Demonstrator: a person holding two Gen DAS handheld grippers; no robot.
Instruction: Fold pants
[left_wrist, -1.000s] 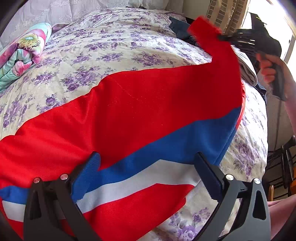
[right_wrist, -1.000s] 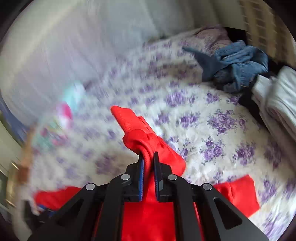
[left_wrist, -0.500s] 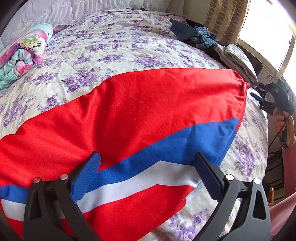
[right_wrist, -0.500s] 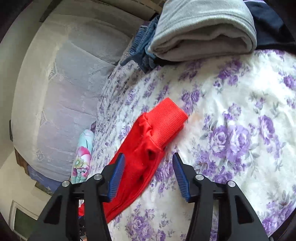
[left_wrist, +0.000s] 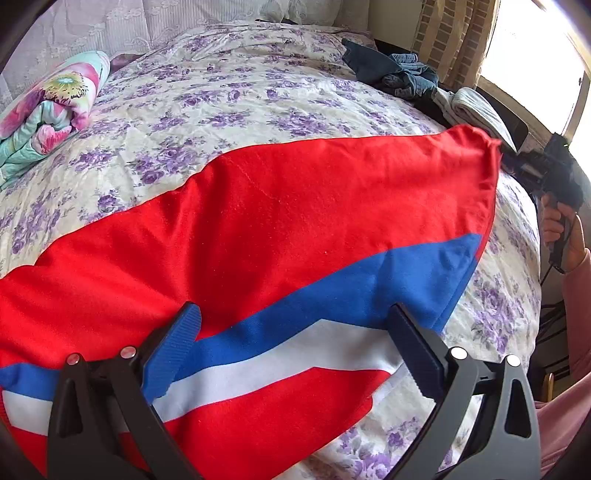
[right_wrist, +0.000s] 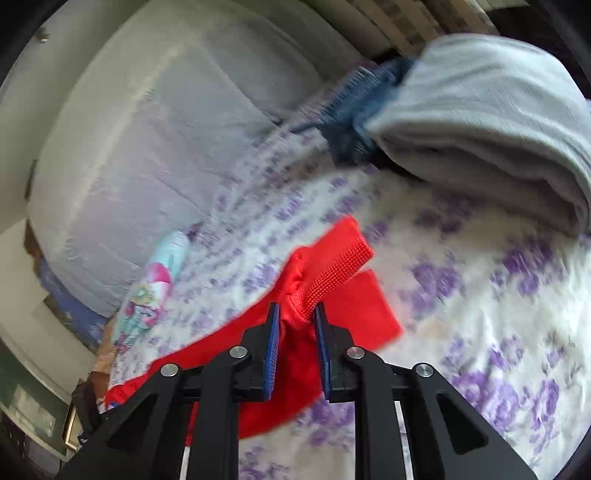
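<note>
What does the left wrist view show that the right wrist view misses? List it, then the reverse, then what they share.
Only the left wrist view: the pants' blue and white stripes, the open left gripper over them, and the hand holding the other tool. Only the right wrist view: the ribbed red cuff between the closing jaws of the right gripper. Both: the red pants, floral bedspread, grey folded cloth, denim heap, rolled floral blanket.

Red pants (left_wrist: 280, 221) spread flat, cuff seemingly bunched

Matt red cloth pants (left_wrist: 280, 221)
</note>
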